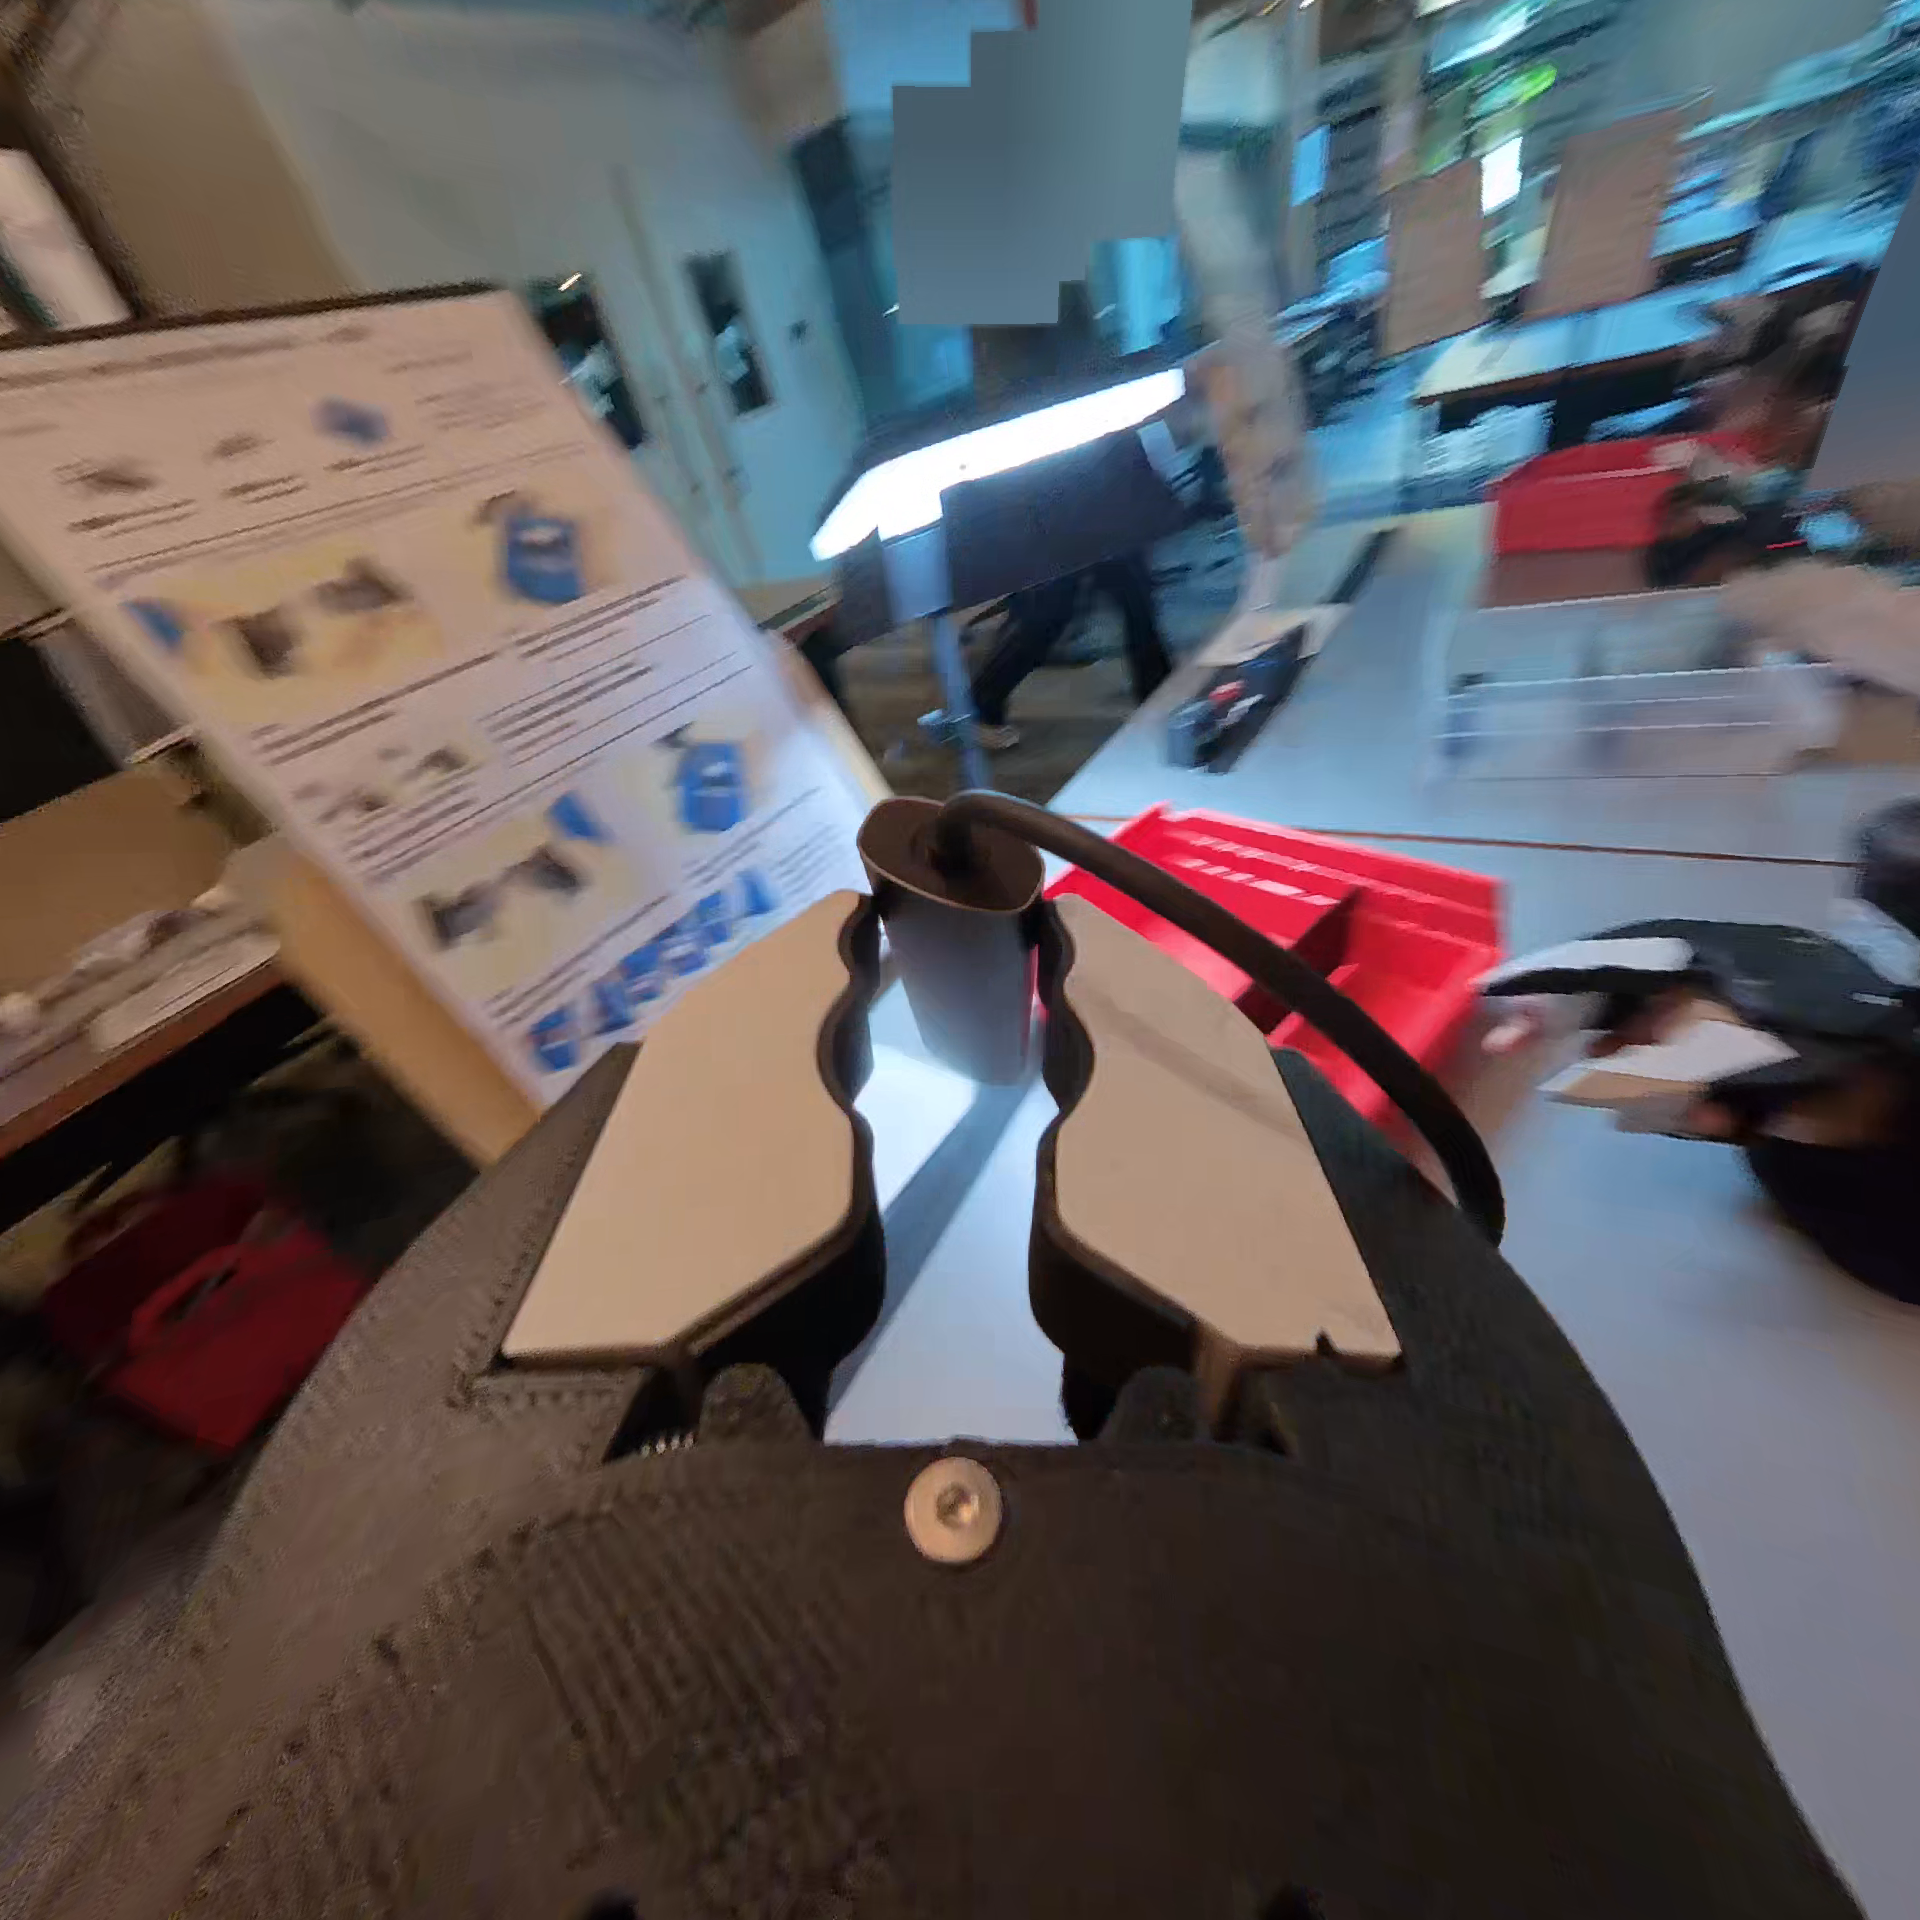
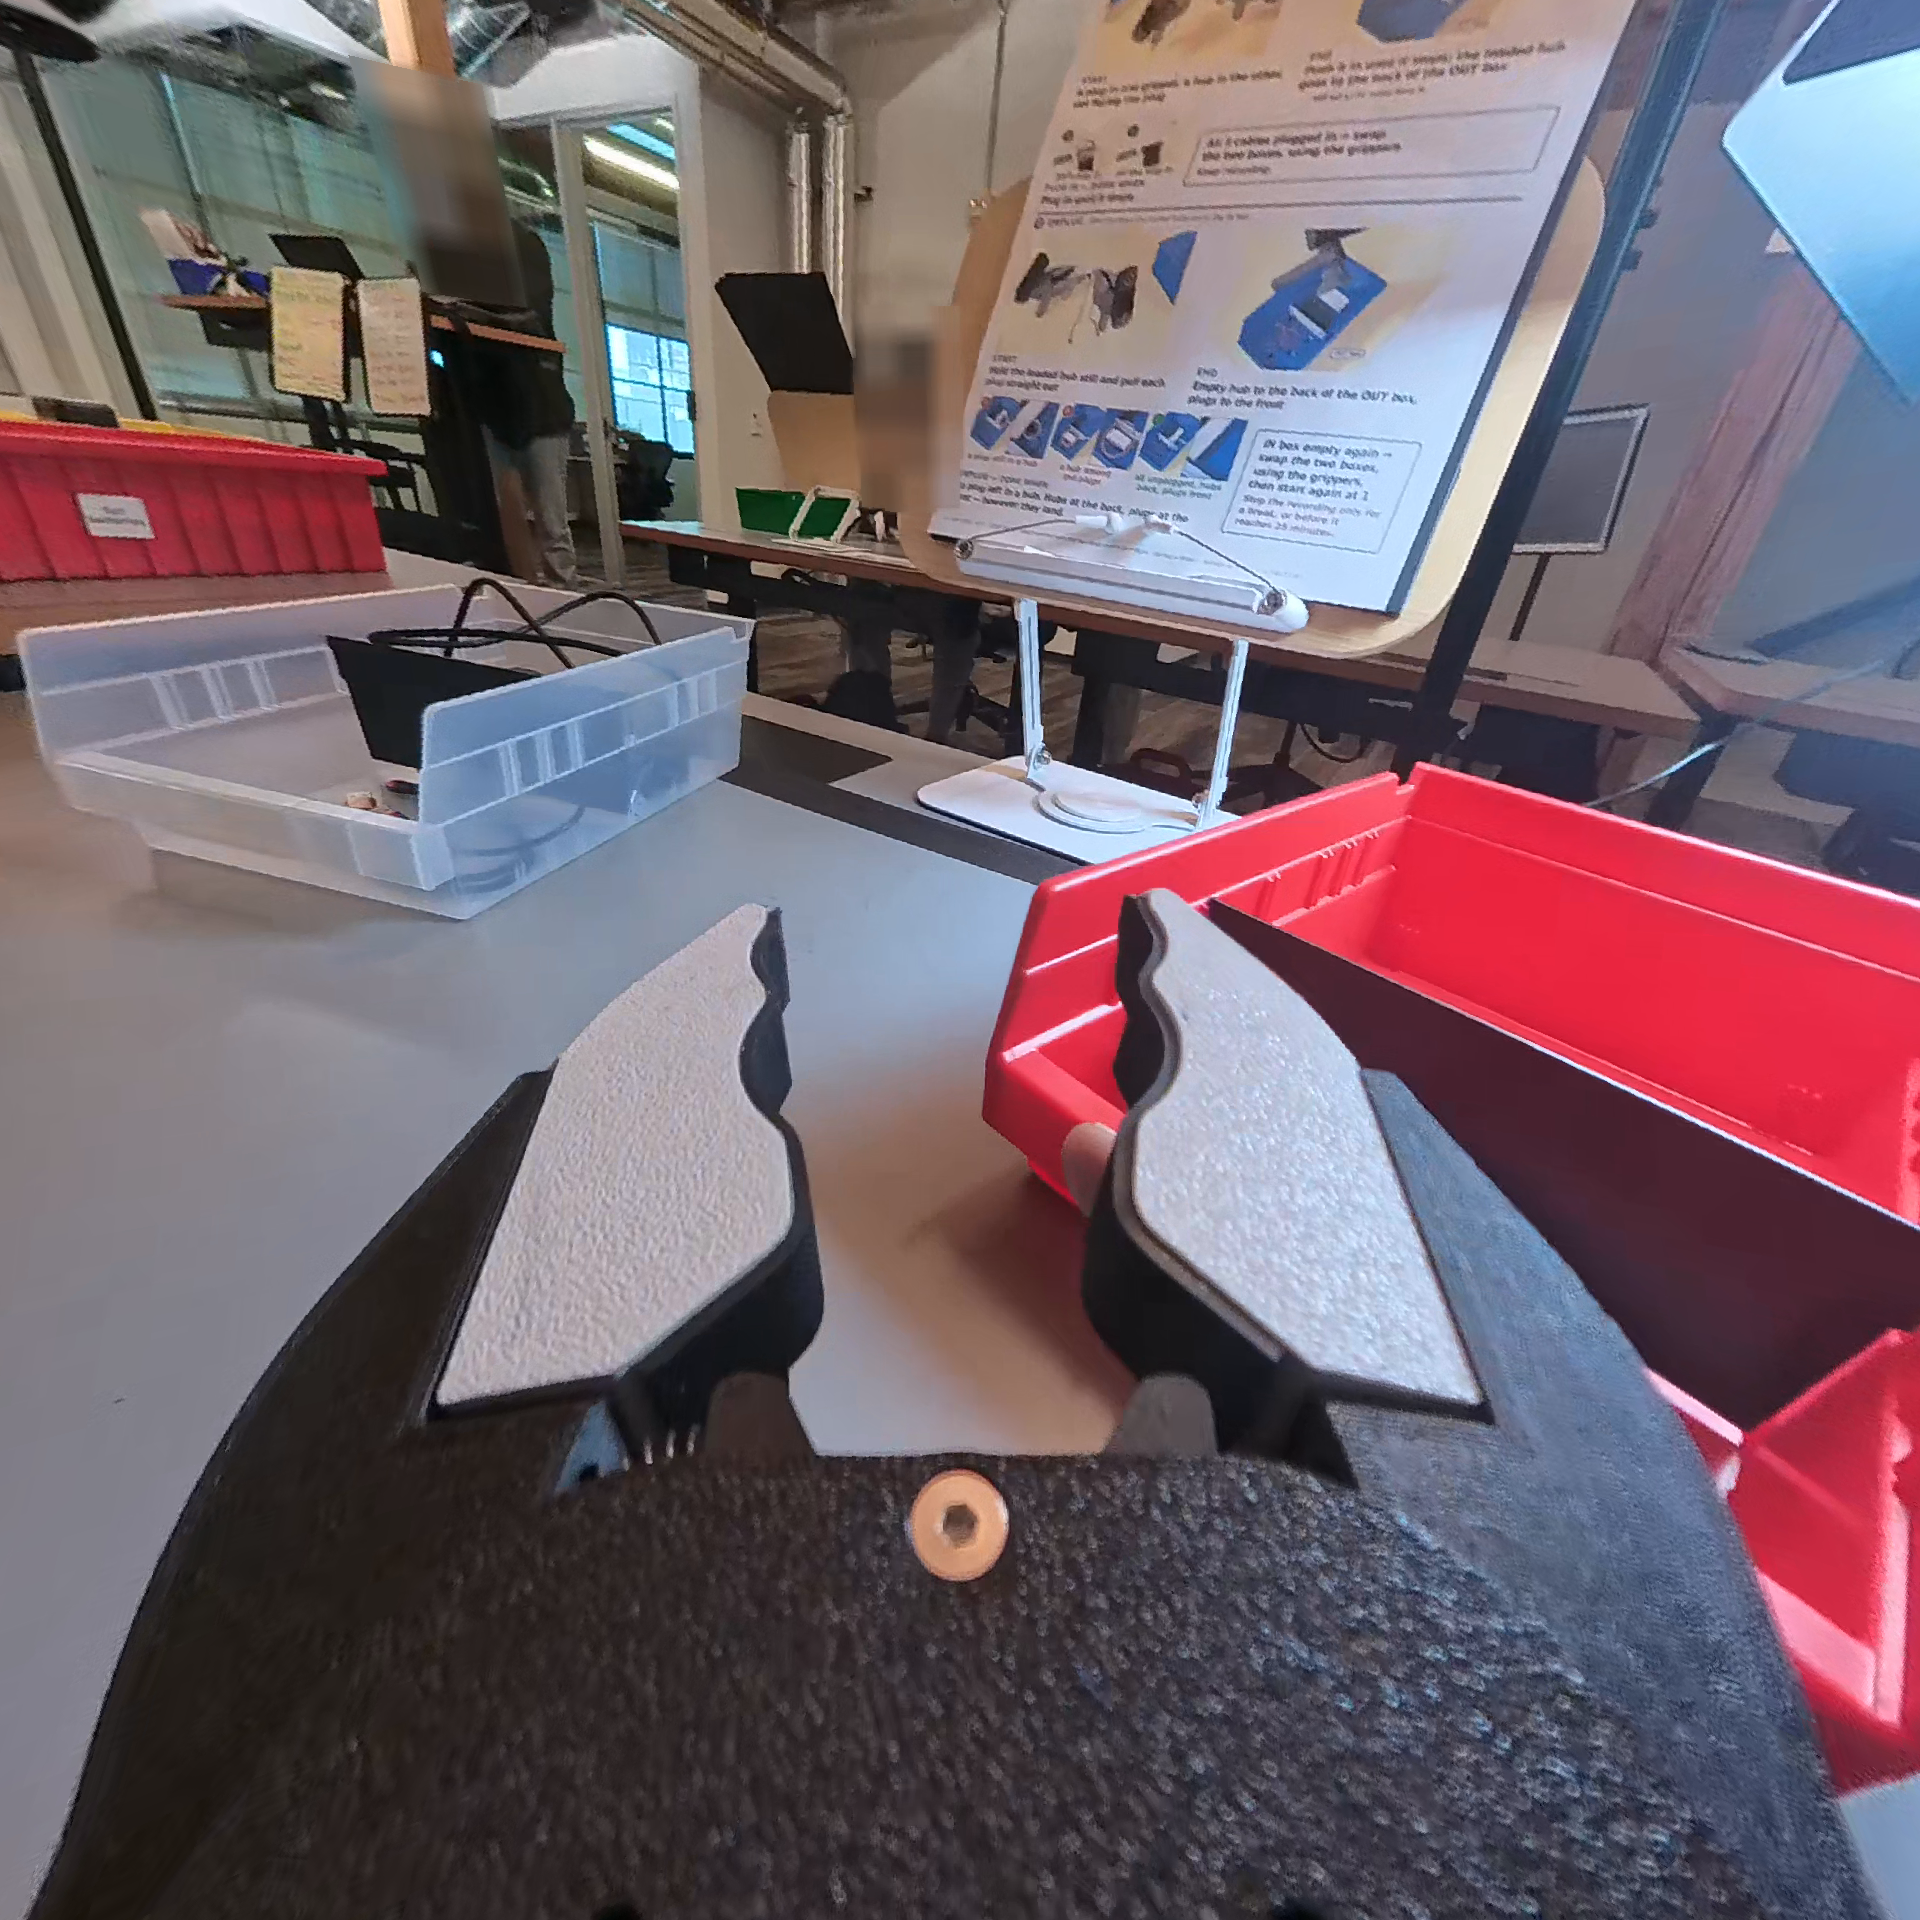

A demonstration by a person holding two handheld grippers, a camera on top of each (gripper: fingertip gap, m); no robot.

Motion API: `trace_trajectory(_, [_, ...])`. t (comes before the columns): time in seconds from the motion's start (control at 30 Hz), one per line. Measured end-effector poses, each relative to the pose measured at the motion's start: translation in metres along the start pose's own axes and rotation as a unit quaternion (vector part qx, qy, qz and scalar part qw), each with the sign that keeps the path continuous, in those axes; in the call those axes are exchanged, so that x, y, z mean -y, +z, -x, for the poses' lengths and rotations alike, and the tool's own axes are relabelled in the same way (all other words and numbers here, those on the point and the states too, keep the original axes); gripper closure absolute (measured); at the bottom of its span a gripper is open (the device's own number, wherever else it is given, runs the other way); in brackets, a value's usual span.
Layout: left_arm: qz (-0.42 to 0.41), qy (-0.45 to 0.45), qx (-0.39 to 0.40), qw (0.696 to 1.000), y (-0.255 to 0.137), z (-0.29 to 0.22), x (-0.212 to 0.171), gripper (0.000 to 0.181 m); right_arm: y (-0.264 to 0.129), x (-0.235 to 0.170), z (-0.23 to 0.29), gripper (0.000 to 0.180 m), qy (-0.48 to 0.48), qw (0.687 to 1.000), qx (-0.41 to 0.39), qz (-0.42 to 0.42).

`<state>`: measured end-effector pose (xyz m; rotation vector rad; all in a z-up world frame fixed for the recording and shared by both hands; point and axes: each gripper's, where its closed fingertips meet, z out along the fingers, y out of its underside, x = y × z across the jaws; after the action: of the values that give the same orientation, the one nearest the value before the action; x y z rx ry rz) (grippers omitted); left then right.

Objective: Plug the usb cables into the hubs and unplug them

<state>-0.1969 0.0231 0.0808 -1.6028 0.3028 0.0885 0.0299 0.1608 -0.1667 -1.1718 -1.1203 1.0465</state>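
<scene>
The left gripper (image 1: pixel 954 930) pinches a grey hub (image 1: pixel 961 966) between its fingertips, holding it upright above the grey tabletop (image 1: pixel 1621 1382). A black cable (image 1: pixel 1299 997) leaves the hub's top end and arcs off to the right over the gripper's body. Behind it sits a red bin (image 1: pixel 1340 914) with a dark divider.

The right gripper (image 2: pixel 945 935) is spread wide with nothing between its fingers, hovering low over the tabletop (image 2: pixel 260 1091), its right finger just in front of the red bin's (image 2: pixel 1558 914) near corner. Farther left stands a clear plastic bin (image 2: pixel 395 727) holding a black divider and loose black cables (image 2: pixel 551 618). A printed instruction sheet (image 2: pixel 1247 312) with pictures and text rests on a white stand (image 2: pixel 1091 790) behind the red bin. A red crate (image 2: pixel 187 509) at the far left carries a small white label; I leave its wording, and the sheet's, unread.
</scene>
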Motion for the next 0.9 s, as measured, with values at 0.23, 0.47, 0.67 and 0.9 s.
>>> trace_trajectory(0.23, [-0.068,-0.047,-0.092,0.992,0.001,-0.143,-0.07,0.152,0.0,0.006,0.036,0.118,-0.073,0.996,0.041,-0.018])
trace_trajectory(0.47, [0.019,-0.126,-0.025,0.992,0.039,-0.191,-0.179,0.152,0.022,-0.006,0.107,0.124,-0.205,0.974,0.096,0.012])
trace_trajectory(0.67, [0.054,-0.117,0.003,0.992,0.063,-0.219,-0.195,0.152,0.058,-0.022,0.12,0.146,-0.277,0.956,0.06,0.079])
trace_trajectory(0.9, [-0.004,-0.067,-0.081,0.994,0.053,-0.243,-0.173,0.146,0.045,-0.011,0.125,0.161,-0.167,0.97,0.175,0.02])
